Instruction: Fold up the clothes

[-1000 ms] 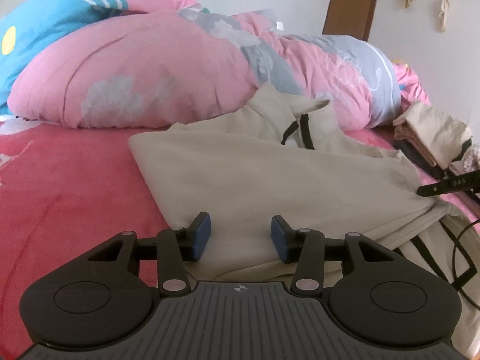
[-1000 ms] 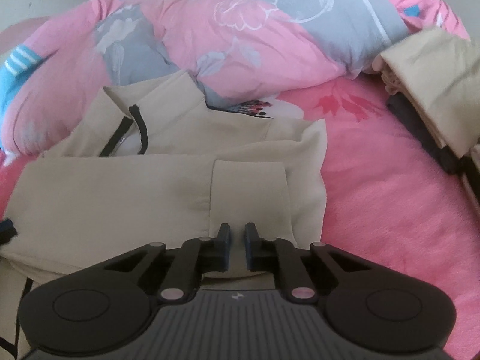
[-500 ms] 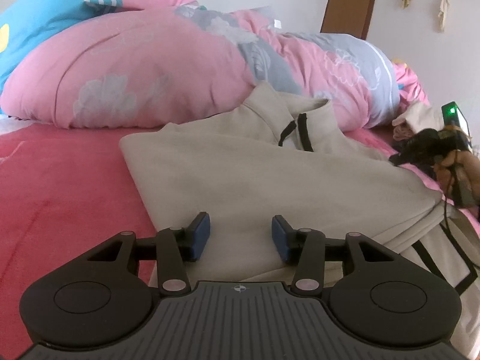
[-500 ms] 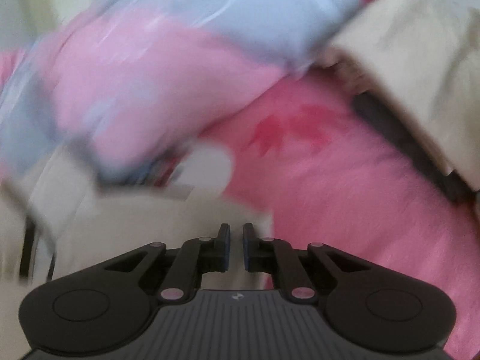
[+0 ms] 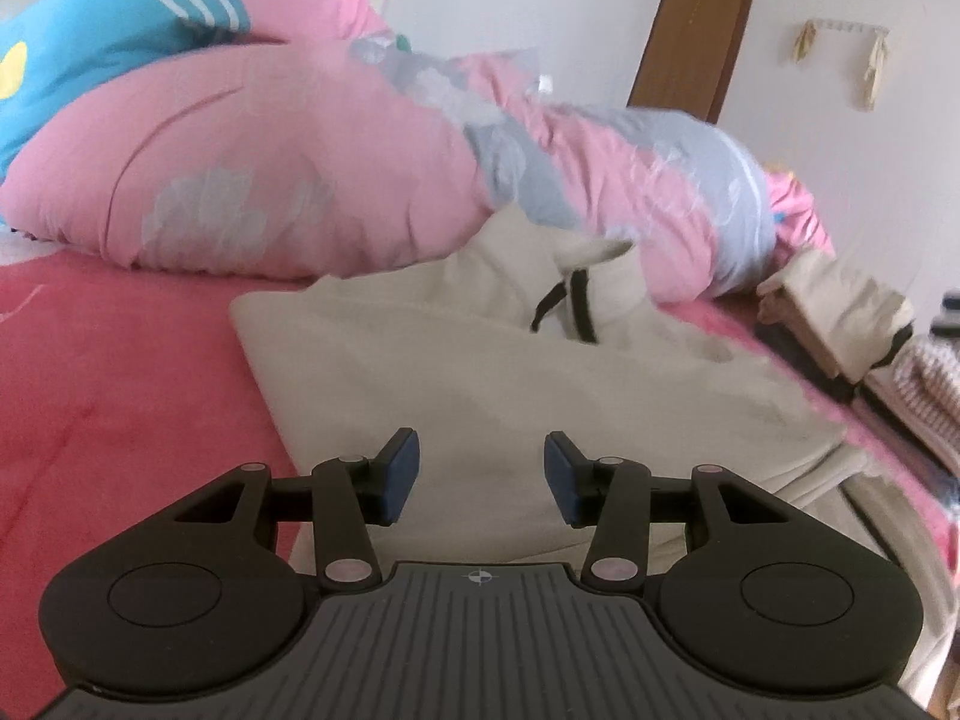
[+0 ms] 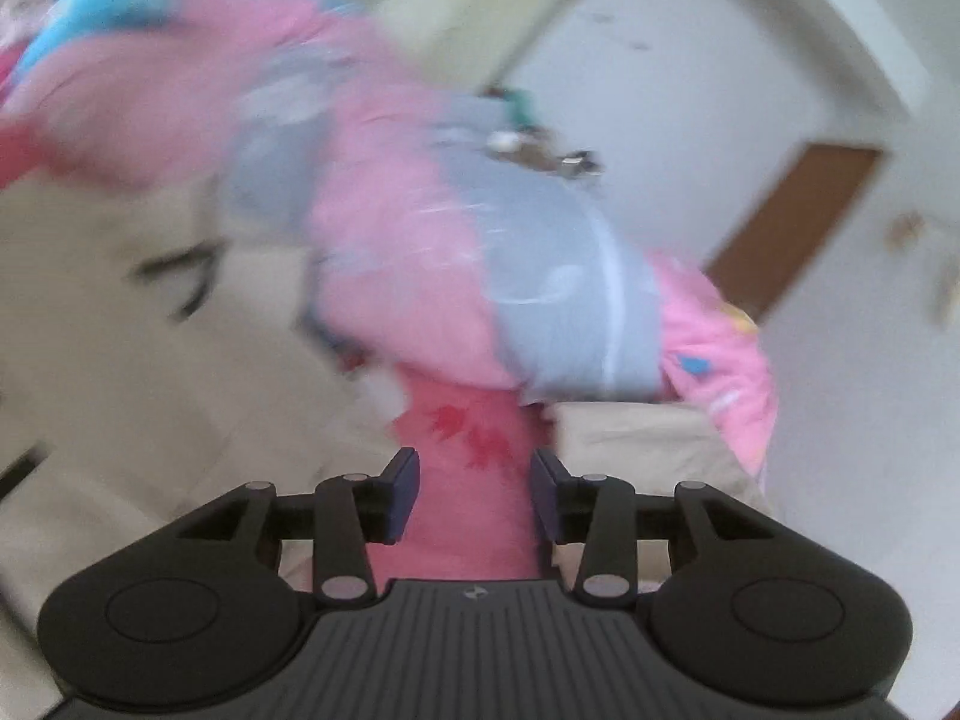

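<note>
Half of beige pullover (image 5: 480, 372) cut off; right-wrist view blurred

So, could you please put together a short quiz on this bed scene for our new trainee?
1. True or false: the left claw is clamped on the beige zip-neck top.
2. What lies straight ahead between the right claw's fingers: (a) the pink bedsheet, (b) the brown door, (c) a shoe?
3. Fill in: the bundled duvet behind the top is mostly ____ with grey patches.

Key
1. False: it is open above the top, with nothing pinched.
2. (a); the jaws are opening and nothing is between them.
3. pink
</note>
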Motion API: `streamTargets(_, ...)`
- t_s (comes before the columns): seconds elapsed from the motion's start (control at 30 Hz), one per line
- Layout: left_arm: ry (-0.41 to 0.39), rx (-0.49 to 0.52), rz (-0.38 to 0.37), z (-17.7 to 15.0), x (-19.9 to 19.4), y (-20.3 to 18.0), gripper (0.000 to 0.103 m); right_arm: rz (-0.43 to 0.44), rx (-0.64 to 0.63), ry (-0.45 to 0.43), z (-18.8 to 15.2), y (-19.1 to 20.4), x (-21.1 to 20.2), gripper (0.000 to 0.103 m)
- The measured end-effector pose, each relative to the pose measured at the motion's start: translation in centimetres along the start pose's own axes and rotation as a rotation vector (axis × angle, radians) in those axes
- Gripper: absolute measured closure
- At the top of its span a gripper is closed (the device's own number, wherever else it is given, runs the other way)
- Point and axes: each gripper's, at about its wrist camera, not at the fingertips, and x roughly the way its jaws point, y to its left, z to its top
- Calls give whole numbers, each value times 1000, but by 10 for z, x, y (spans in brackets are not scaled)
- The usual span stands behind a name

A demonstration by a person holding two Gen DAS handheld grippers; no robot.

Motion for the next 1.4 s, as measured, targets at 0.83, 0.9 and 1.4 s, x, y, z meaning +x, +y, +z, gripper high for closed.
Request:
streamTargets(0.83, 29, -164, -32, 8, -23, 53, 55, 364, 321, 63, 12, 123, 60, 70)
streamTargets(0.9, 90, -242, -38, 22, -8, 85, 47, 367, 320, 82, 9, 131, 69, 70)
streamTargets(1.4, 99, -269, -62, 75, 70, 127, 98, 376, 522, -28, -35, 132, 79, 70)
